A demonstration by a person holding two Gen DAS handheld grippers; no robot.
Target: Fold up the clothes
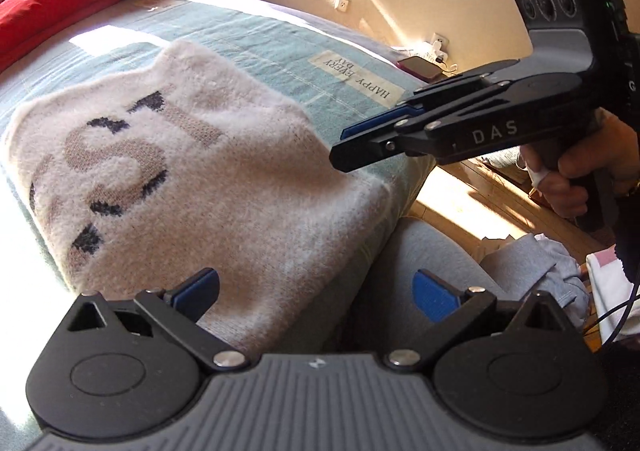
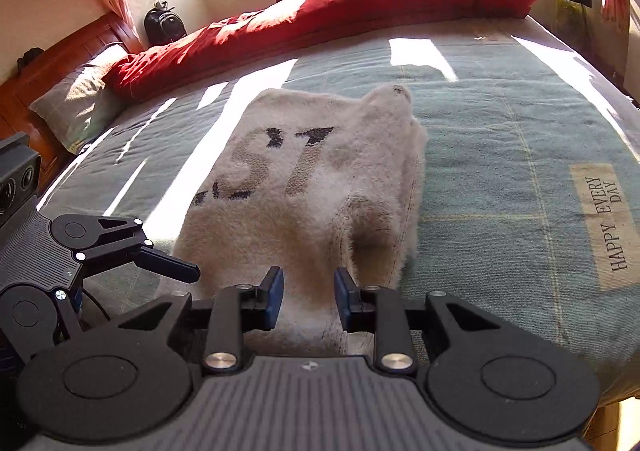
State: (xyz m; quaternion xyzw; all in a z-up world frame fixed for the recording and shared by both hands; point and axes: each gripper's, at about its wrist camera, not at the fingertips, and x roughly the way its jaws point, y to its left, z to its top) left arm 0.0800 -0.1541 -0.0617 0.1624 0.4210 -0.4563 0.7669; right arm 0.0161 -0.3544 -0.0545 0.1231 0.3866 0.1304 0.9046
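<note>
sweater: fluffy cream knit sweater (image 2: 320,187) with dark letters, folded, lying flat on the pale green bed cover (image 2: 500,139) near its edge.
my left gripper (image 1: 316,293): jaws wide apart, empty, over the sweater's near edge.
my right gripper (image 2: 309,297): jaws partly open, holding nothing, above the sweater's hem.
behind: rumpled red duvet (image 2: 340,7).

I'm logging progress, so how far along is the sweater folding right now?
Done: the sweater lies on the bed with its sides apparently folded in, lettering up. In hand: nothing; the left claw is open at its near edge, and the right claw is open above that edge. Left: probably a final fold, and the grey clothes by the bed.
</note>
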